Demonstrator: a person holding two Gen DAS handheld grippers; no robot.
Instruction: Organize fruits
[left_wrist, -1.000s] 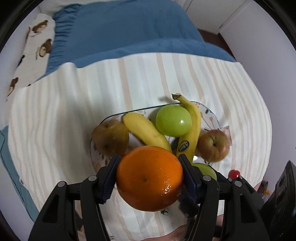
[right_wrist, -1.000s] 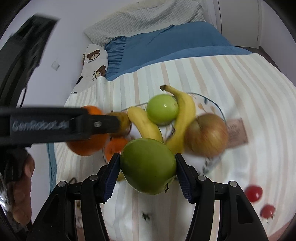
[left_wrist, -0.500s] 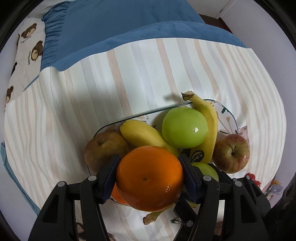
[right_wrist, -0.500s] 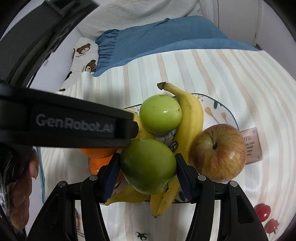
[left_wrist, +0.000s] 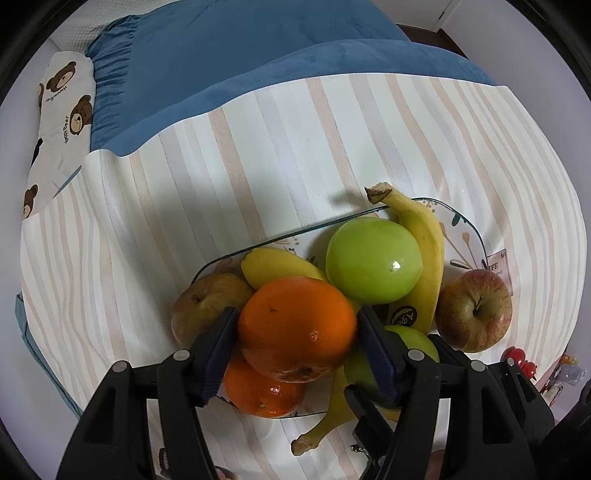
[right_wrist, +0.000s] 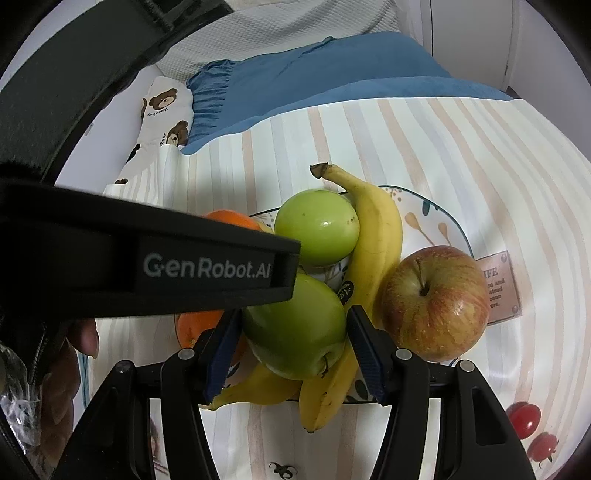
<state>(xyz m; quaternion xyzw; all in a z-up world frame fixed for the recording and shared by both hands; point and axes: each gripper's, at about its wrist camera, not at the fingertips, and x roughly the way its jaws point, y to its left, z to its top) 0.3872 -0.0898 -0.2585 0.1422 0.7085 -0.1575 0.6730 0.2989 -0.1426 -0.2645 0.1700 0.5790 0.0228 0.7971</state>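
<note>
Lying banana (right_wrist: 373, 236) lengthwise, stem pointing away

Glossy smooth green apple (left_wrist: 373, 260), dimpled orange (left_wrist: 297, 328) peel, matt striped cloth (left_wrist: 280, 147), plush blue blanket (left_wrist: 229, 62).

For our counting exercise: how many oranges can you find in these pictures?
2. One orange sits between the left gripper pads above the plate; a second orange lies on the plate beneath it. Others may be hidden under the pile.
</note>
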